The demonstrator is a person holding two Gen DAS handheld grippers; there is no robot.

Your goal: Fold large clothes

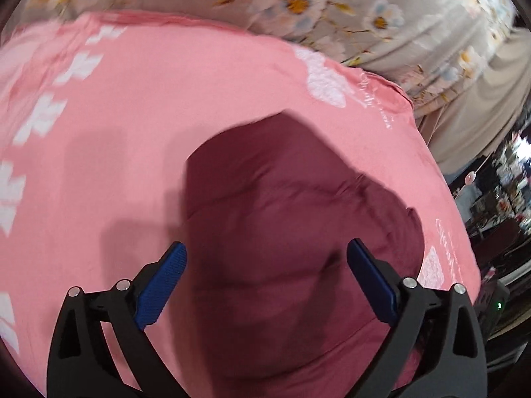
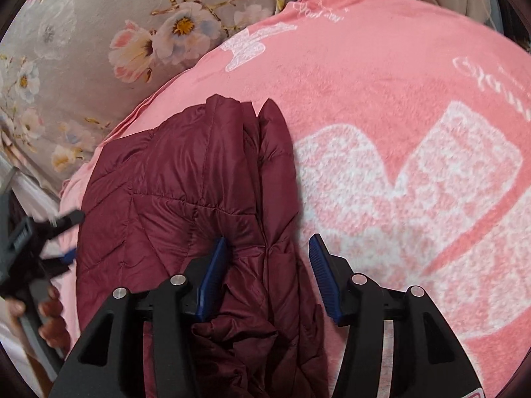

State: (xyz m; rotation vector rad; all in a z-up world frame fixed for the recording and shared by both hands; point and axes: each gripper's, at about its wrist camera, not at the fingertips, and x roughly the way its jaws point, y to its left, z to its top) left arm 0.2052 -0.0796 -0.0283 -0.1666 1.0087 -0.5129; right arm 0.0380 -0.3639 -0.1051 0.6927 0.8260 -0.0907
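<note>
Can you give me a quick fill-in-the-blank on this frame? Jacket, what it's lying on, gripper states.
1. The quilted jacket is dark ____ in colour.
2. It lies on a ____ blanket with white prints.
3. The right gripper is ____, its fingers either side of a jacket fold.
4. The sheet beyond the blanket has a ____ print.

Missing words: red; pink; open; floral
</note>
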